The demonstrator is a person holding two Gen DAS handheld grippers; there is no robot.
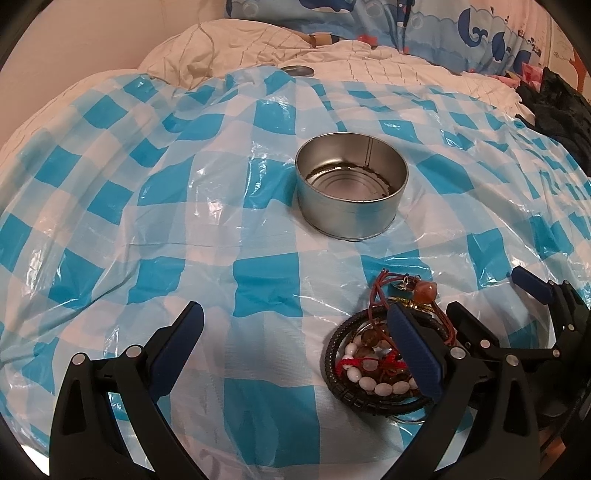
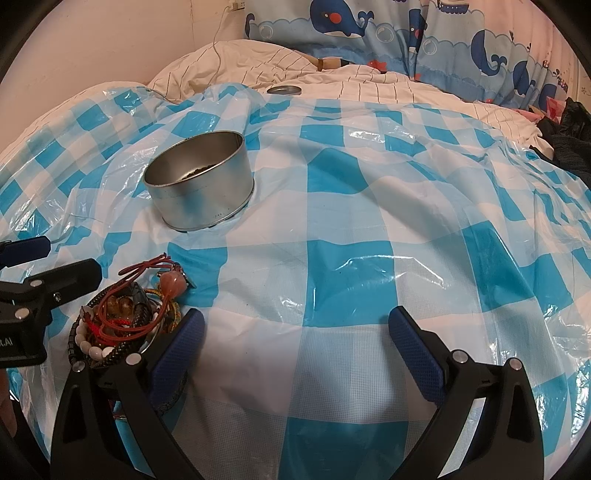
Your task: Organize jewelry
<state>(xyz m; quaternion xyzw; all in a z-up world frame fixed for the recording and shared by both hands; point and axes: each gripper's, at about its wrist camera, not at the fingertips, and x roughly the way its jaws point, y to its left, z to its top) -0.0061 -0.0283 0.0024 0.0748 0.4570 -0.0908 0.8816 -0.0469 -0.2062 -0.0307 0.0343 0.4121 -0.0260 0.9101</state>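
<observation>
Your left gripper spread | your right gripper spread | jewelry pile lower right | tin centre frame

**Blue checks, silver tin, mixed beads**

The plastic sheet is checked in bright blue and white. The tin is plain silver. The jewelry pile mixes white beads, red cord, amber stones and black braided bands. The pillow shows dark-blue whales on light blue. The quilt is cream with thin dark lines.
</observation>
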